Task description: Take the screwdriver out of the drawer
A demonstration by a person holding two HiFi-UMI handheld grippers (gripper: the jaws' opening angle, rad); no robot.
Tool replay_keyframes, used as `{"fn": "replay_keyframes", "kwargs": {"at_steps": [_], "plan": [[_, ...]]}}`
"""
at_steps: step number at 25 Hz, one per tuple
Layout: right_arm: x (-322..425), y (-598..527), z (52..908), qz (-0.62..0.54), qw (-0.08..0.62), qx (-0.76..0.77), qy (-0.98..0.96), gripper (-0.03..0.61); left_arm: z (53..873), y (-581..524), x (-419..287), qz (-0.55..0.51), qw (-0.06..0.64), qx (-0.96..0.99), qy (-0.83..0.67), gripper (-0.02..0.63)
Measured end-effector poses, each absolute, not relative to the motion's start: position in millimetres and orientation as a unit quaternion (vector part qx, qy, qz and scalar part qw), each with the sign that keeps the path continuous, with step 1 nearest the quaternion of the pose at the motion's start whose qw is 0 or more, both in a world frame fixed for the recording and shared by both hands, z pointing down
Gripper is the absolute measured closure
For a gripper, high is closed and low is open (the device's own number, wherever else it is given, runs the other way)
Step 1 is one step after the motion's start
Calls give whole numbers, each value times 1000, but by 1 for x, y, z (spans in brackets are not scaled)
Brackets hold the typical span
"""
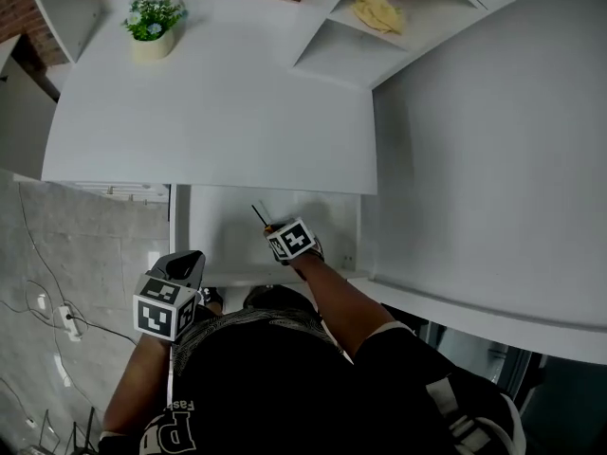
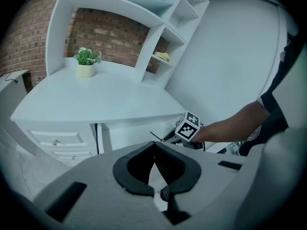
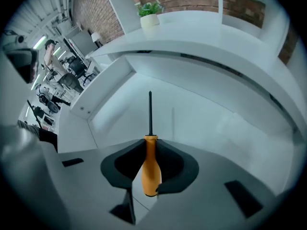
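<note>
The right gripper [image 3: 150, 143] clamps its jaws on the screwdriver [image 3: 150, 171] handle above the open drawer [image 3: 206, 119], ready to lift clear; the left gripper [image 2: 154, 146], jaws together and empty, hangs aside.

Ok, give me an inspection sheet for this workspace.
Surface: white desk top, carrying only the plant.
Job's things: screwdriver, orange handle, held over the open drawer, shaft pointing toward the desk.
Clutter: potted plant at the back of the desk; yellow thing on a shelf.
Grippers: right gripper shut on the screwdriver's handle; left gripper shut, nothing between its jaws.
Cables: cables on the floor left of the desk.
Surroundings: brick wall, white shelves.
</note>
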State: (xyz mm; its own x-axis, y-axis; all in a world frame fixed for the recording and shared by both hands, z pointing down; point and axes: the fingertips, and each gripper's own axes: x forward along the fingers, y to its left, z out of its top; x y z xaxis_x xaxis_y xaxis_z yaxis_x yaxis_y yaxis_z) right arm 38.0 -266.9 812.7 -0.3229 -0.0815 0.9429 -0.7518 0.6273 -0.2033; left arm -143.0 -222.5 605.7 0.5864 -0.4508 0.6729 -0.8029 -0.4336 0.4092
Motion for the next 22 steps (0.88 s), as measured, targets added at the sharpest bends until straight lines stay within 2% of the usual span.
{"fn": "replay_keyframes", "kwargs": {"at_steps": [9, 17, 22], "plan": [[47, -278, 745, 361, 396, 330, -777, 506, 601, -238, -121, 249, 342, 840, -340, 598], [62, -296, 701, 450, 257, 393, -760, 506, 592, -252, -104, 252, 327, 853, -320, 598], [70, -329, 678, 464, 210, 416, -753, 505, 586, -259, -100, 246, 324, 854, -324, 598]]}}
